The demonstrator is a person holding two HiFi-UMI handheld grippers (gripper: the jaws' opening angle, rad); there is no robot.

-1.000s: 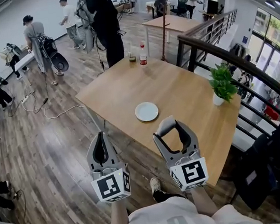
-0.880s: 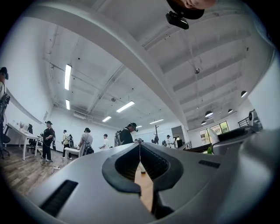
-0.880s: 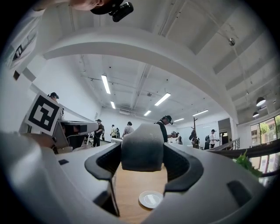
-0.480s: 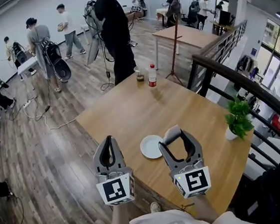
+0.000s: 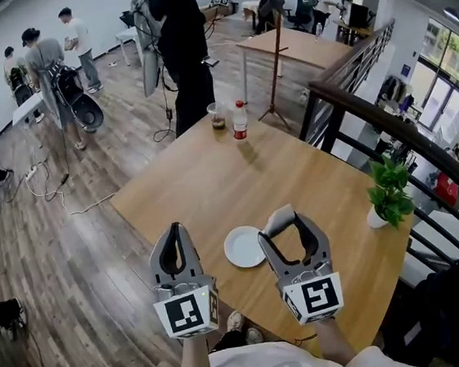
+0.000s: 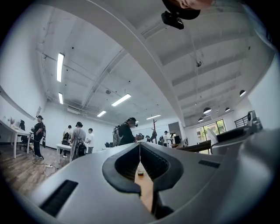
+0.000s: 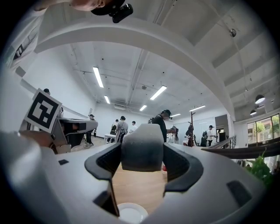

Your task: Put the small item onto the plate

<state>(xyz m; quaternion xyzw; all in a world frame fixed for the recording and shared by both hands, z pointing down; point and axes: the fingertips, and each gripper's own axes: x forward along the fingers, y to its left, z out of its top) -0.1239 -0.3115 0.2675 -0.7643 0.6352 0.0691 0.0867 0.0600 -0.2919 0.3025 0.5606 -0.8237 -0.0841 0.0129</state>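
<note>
1. I'm looking at an open workshop with a plank floor. Several people stand around, and a person in black (image 5: 177, 45) is at the far side of a square wooden table (image 5: 292, 155). A bottle (image 5: 239, 120) and a jar (image 5: 218, 118) stand at the far edge of the table. A potted plant (image 5: 389, 193) sits at its right corner, beside a dark railing (image 5: 387, 119).

2. The white plate (image 5: 243, 247) lies near the front edge of the table and has nothing on it.

3. The right gripper (image 5: 284, 222) has its jaws clamped on the small grey item (image 7: 142, 153), a rounded block pinched at the tips. It is held above the table just to the right of the plate, not over it.

4. My worry is a release from here. As I read it, the item would land on bare wood beside the rim, or clip the rim and roll. With the plate this close to the edge, a nudge from the jaws could push it off the table.

5. The left gripper (image 5: 175, 231) has its jaws pressed together on nothing. It is out past the table edge, left of the plate.

6. Both grippers are held side by side, low and close to my body. They point forward and slightly up, with the plate between them.
</note>
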